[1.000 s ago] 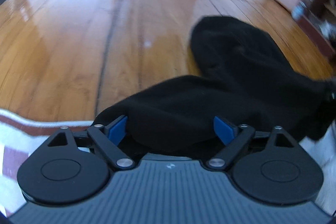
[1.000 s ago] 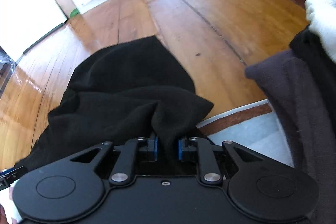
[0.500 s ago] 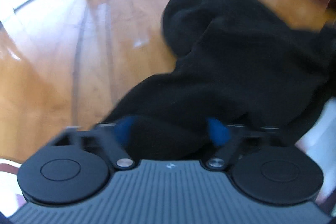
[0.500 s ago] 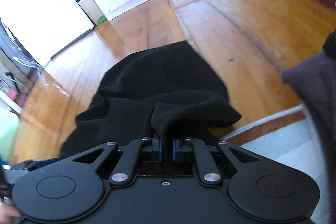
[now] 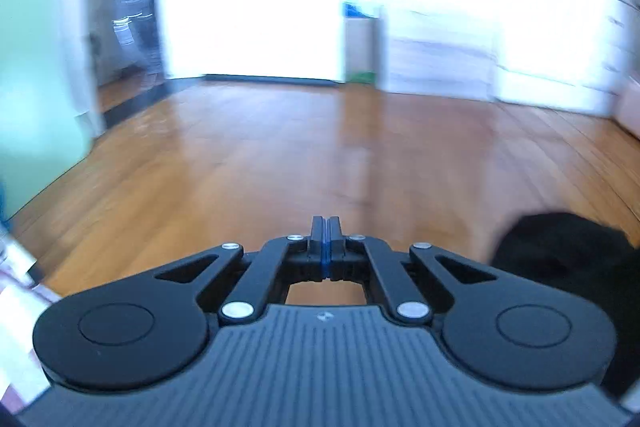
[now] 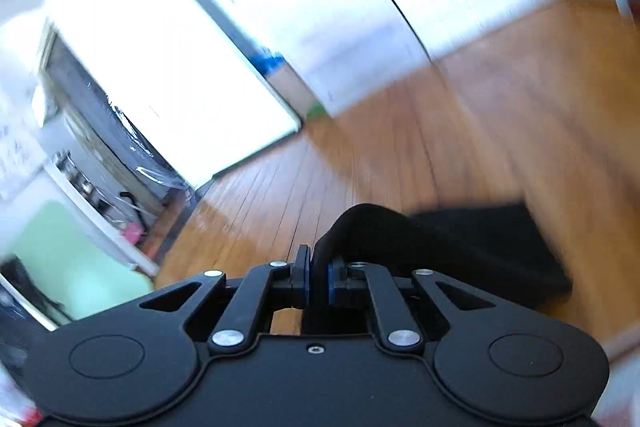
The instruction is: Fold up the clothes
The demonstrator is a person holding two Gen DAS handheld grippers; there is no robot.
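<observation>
A black garment (image 6: 460,247) hangs from my right gripper (image 6: 318,277), which is shut on a fold of it and lifted above the wooden floor. The cloth trails off to the right and down. In the left wrist view my left gripper (image 5: 325,247) is shut with its blue pads pressed together and nothing between them. Part of the black garment (image 5: 560,247) shows at the lower right, beside that gripper and apart from it. Both views are blurred by motion.
A wooden floor (image 5: 320,155) stretches ahead to bright white walls and doors. A small bin with a blue top (image 5: 360,39) stands at the far wall. A pale green surface (image 6: 68,259) lies at the left. A rug edge (image 5: 24,291) shows at the lower left.
My left gripper, open around the black cloth before, is now shut and empty, clear of the cloth. Both grippers have risen and tilted up; the right one still holds the garment.
</observation>
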